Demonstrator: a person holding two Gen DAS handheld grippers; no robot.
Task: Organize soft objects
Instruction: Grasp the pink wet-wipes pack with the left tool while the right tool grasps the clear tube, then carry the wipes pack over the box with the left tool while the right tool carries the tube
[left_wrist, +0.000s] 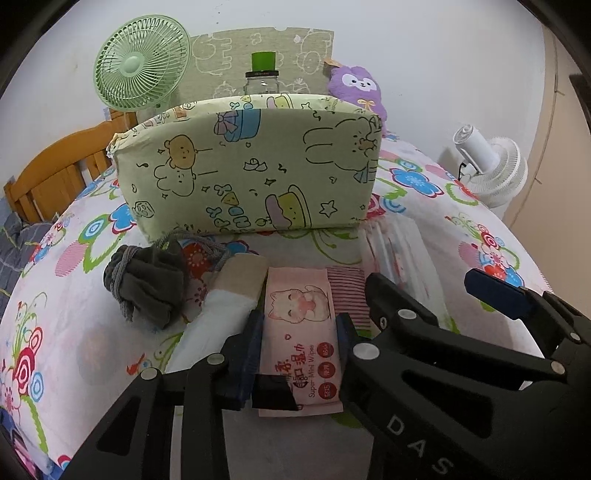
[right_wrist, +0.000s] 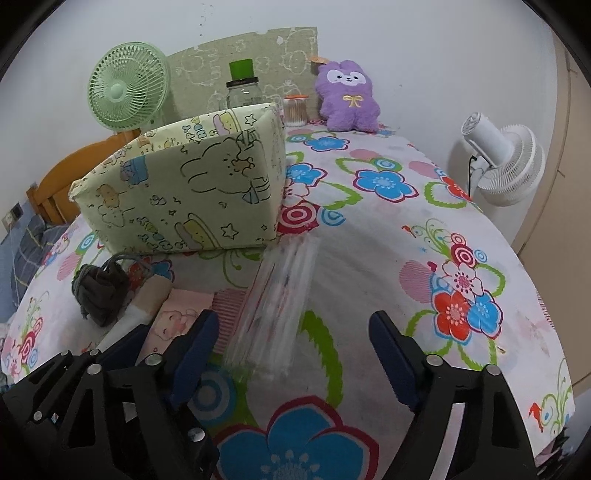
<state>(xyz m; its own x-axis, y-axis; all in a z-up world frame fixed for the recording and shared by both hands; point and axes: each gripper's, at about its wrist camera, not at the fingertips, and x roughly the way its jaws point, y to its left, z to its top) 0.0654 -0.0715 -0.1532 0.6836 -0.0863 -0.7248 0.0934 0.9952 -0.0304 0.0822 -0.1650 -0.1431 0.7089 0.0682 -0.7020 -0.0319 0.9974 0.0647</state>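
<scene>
Closest to the lens, the left gripper (left_wrist: 301, 343) is clamped on a pink wet wipes pack (left_wrist: 301, 332) with a cartoon cat on it, blue pads squeezing it from both sides while it lies on the flowery bedsheet (left_wrist: 74, 332). Going left to right on the bed: a dark grey drawstring pouch (left_wrist: 147, 284) sits off to the left, then a white and beige folded cloth (left_wrist: 229, 299) just beside the wipes, then the wipes themselves, then a bit of pink striped fabric (left_wrist: 349, 291) tucked against the pack's right edge, and a clear plastic packet (right_wrist: 275, 302) further right. The right gripper (right_wrist: 295, 343) hangs over that clear packet with its fingers spread apart, nothing pinched, packet lying between them. Behind all this stands a green cartoon-print fabric box (left_wrist: 251, 166), open at the top. Farther back there's a green fan (left_wrist: 142, 70), a jar with a green lid (left_wrist: 262, 79), a purple plush (right_wrist: 349, 98), and a white fan (right_wrist: 506, 162) off the right side.
</scene>
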